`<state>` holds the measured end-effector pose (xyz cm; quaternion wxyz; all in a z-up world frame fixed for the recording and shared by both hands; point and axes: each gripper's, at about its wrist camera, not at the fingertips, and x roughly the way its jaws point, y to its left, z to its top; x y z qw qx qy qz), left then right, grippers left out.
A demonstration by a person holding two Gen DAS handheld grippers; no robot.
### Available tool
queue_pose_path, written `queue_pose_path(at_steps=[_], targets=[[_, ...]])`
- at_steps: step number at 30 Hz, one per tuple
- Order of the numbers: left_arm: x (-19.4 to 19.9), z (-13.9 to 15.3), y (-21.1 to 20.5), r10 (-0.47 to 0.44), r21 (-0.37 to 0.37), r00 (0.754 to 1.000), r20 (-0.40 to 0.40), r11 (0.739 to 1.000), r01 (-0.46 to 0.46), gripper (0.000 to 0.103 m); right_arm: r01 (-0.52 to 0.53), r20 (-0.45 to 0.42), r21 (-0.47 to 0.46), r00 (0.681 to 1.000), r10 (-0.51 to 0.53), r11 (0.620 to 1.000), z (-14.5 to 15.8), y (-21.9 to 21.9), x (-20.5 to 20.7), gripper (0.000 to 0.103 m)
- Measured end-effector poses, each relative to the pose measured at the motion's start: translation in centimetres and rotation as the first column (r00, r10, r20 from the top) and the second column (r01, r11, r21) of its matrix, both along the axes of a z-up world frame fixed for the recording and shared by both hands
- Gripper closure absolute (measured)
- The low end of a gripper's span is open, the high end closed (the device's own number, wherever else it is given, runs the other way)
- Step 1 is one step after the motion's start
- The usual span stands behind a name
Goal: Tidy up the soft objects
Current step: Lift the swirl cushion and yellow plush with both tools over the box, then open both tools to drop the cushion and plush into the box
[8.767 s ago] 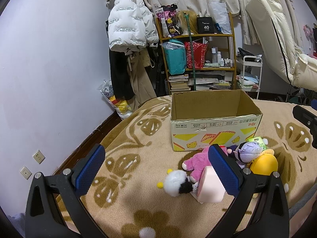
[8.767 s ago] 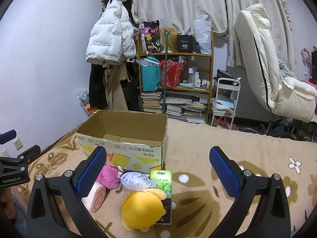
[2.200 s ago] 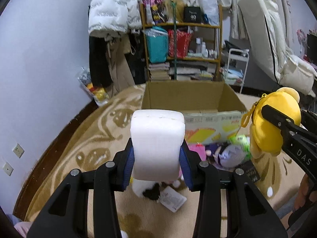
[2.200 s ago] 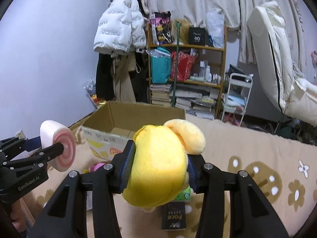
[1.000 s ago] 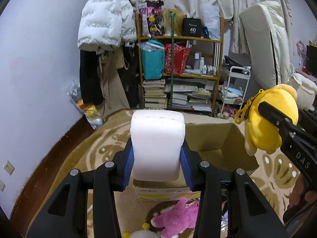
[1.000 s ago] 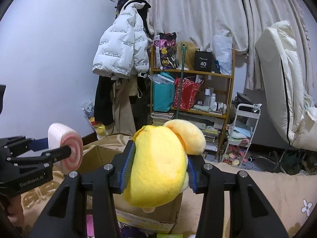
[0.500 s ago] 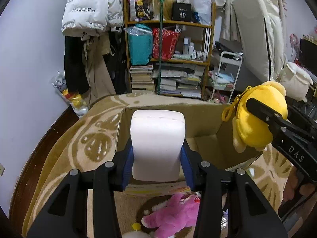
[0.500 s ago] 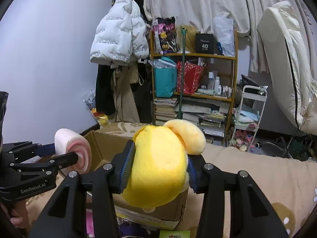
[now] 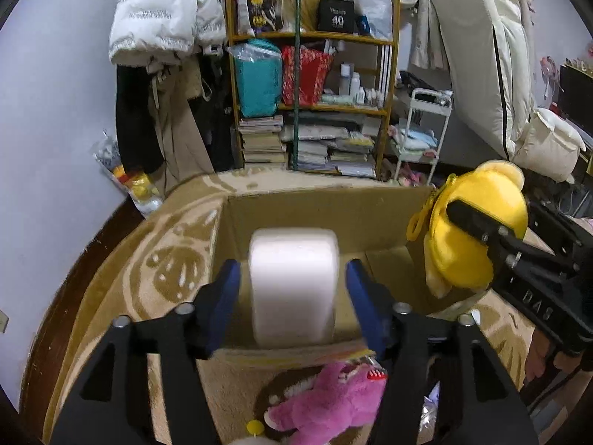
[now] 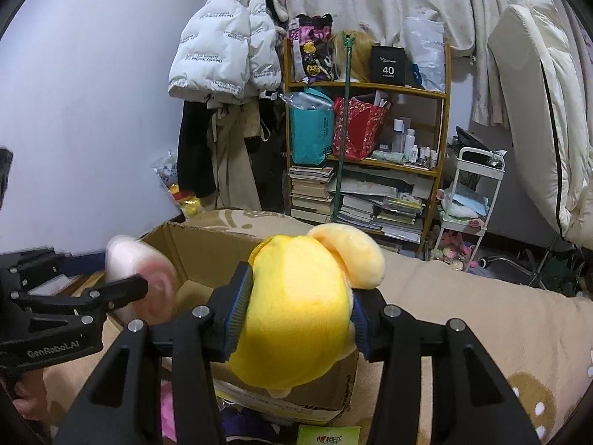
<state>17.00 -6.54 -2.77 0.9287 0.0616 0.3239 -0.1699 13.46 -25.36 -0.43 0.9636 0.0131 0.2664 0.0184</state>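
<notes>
My left gripper (image 9: 292, 296) is open over the near edge of the open cardboard box (image 9: 326, 211). The white and pink roll-shaped plush (image 9: 294, 285) sits loose between its blue pads, with gaps on both sides, blurred by motion; it also shows in the right wrist view (image 10: 141, 278). My right gripper (image 10: 296, 311) is shut on the yellow round plush (image 10: 296, 307) and holds it above the box's right side (image 10: 207, 248). The yellow plush also shows in the left wrist view (image 9: 470, 233). A pink plush (image 9: 330, 404) lies on the brown patterned blanket in front of the box.
A wooden shelf (image 9: 315, 85) packed with books, bags and bottles stands behind the bed. A white puffer jacket (image 9: 163, 15) hangs at the left, a white cart (image 9: 422, 129) and cream recliner (image 9: 493, 81) at the right. A green packet (image 10: 328, 435) lies by the box.
Both grippers have moved over the box. My left gripper's jaws have opened, letting go of the roll plush, which is blurred and dropping. The right gripper still grips the yellow plush.
</notes>
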Motion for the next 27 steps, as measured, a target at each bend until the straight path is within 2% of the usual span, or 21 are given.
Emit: queue_pose_path(at_steps=[2, 4, 10, 13, 15, 17, 21, 23, 27], targets=[[0.1, 0.2, 0.0, -0.002, 0.001, 1.0, 0.008, 1.0, 0.002, 0.035, -0.007, -0.006, -0.002, 1.0, 0.007, 1.0, 0.0, 0.2, 0.1, 0.05], [0.3, 0.1, 0.1, 0.002, -0.002, 1.0, 0.0, 1.0, -0.002, 0.034, -0.012, -0.012, 0.001, 1.0, 0.012, 1.0, -0.2, 0.2, 0.2, 0.045], [0.6, -0.3, 0.4, 0.027, 0.018, 0.999, -0.022, 0.999, -0.027, 0.031, -0.023, -0.023, 0.051, 0.999, 0.025, 0.998, -0.3, -0.3, 0.0, 0.025], [0.5, -0.2, 0.8, 0.046, 0.021, 0.999, -0.02, 0.999, -0.045, 0.022, -0.013, -0.018, 0.072, 1.0, 0.015, 0.997, -0.1, -0.6, -0.4, 0.018], [0.2, -0.1, 1.0, 0.051, 0.021, 0.999, -0.014, 0.999, -0.05, 0.02, -0.003, -0.013, 0.075, 1.0, 0.004, 0.997, 0.1, -0.7, -0.7, 0.006], [0.1, 0.1, 1.1, 0.05, 0.026, 0.999, -0.009, 0.998, -0.049, 0.014, 0.008, -0.002, 0.078, 1.0, -0.008, 0.997, 0.3, -0.8, -1.1, 0.0], [-1.1, 0.7, 1.3, 0.055, 0.045, 0.998, 0.022, 0.997, -0.056, 0.012, 0.023, 0.01, 0.091, 1.0, -0.024, 0.996, 1.0, -1.0, -2.4, 0.0], [-1.7, 1.0, 1.3, 0.054, 0.053, 0.998, 0.027, 0.997, -0.055, 0.007, 0.027, 0.01, 0.087, 1.0, -0.028, 0.996, 1.1, -1.0, -2.6, 0.0], [-3.1, 1.2, 1.7, 0.044, 0.05, 0.999, 0.027, 0.998, -0.045, 0.005, 0.028, 0.01, 0.09, 1.0, -0.029, 0.996, 1.6, -1.0, -3.9, 0.0]])
